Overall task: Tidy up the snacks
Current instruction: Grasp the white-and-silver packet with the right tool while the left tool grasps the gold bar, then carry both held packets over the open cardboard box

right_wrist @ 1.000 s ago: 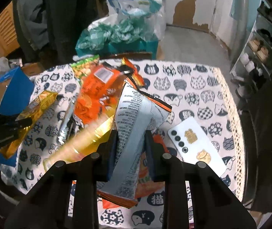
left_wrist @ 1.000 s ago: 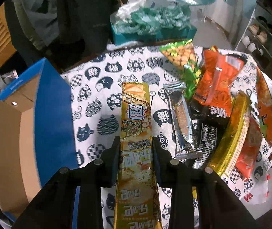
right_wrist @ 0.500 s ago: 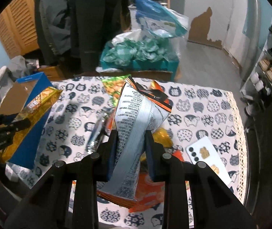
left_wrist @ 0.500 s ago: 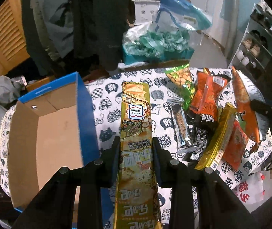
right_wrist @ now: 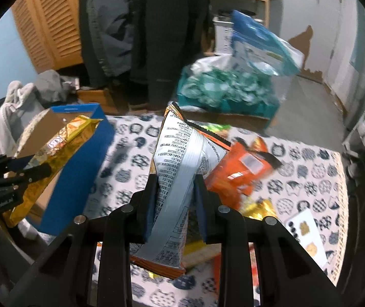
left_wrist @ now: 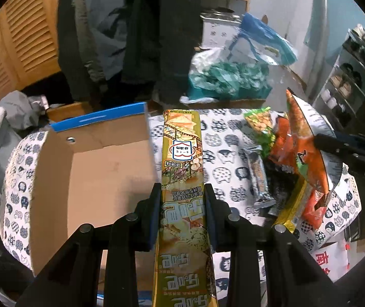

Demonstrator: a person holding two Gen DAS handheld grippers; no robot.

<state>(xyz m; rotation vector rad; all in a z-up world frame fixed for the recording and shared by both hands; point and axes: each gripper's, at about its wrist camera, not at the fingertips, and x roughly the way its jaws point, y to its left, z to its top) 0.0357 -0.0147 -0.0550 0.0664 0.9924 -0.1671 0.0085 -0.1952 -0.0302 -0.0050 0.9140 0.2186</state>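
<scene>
My left gripper (left_wrist: 183,192) is shut on a long gold snack packet (left_wrist: 182,163), held in the air beside the right wall of an open blue cardboard box (left_wrist: 92,168). The same gold snack packet (right_wrist: 54,151) and left gripper (right_wrist: 29,166) show at the left of the right wrist view, over the blue box (right_wrist: 80,168). My right gripper (right_wrist: 175,183) is shut on a silver and orange chip bag (right_wrist: 179,151), lifted above the table. In the left wrist view this chip bag (left_wrist: 307,140) hangs at the right. A pile of snacks (left_wrist: 272,163) lies on the cat-print tablecloth (left_wrist: 223,153).
A white phone (right_wrist: 307,232) lies on the cloth at the right. A teal box of green wrapped items (right_wrist: 223,94) stands behind the table, with dark coats (right_wrist: 156,38) hanging beside it. Shelves with shoes (left_wrist: 356,66) stand at the far right. Grey clothing (right_wrist: 16,102) is heaped left.
Both grippers rose and swung left with their packets. The blue box now shows its open inside in the left wrist view, and the chip bag has left the pile.
</scene>
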